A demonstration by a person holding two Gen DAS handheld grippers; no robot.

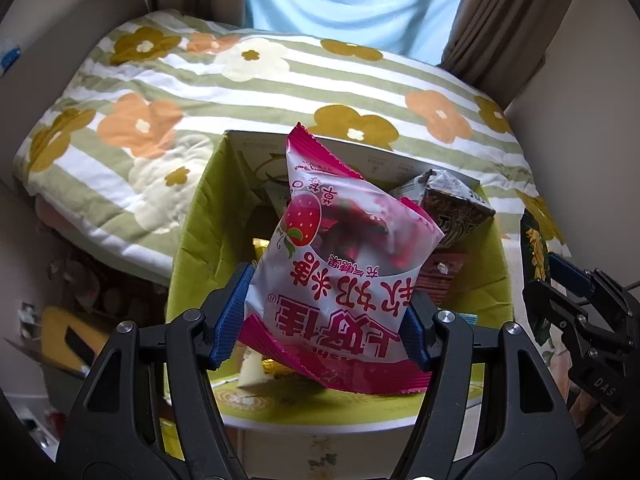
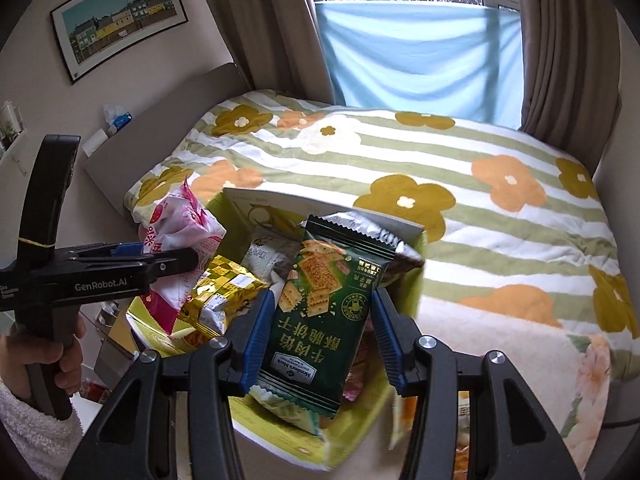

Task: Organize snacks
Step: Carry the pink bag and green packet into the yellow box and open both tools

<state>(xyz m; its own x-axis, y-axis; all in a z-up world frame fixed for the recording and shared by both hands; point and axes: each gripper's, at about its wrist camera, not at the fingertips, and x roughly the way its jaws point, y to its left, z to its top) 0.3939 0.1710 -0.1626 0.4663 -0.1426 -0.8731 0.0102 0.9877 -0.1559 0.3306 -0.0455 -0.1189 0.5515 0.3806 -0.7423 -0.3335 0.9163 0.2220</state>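
Observation:
My left gripper [image 1: 326,312] is shut on a pink and white strawberry candy bag [image 1: 340,256], held above a yellow-green cardboard box [image 1: 200,216] that holds several snack packs. The right gripper [image 2: 320,336] is shut on a dark green cracker pack [image 2: 320,312] over the same box [image 2: 228,208]. In the right wrist view the left gripper [image 2: 132,256] shows from the side at the left, with the candy bag [image 2: 180,232] in its jaws. The right gripper's body [image 1: 580,304] shows at the right edge of the left wrist view.
The box rests by a bed with a green-striped flowered quilt [image 1: 240,92]. Inside the box lie a gold pack [image 2: 218,292] and a dark brown pack [image 1: 460,208]. Brown curtains [image 2: 560,48], a light blue cloth [image 2: 416,52] and a framed picture [image 2: 116,20] stand behind. A hand [image 2: 64,356] grips the left tool.

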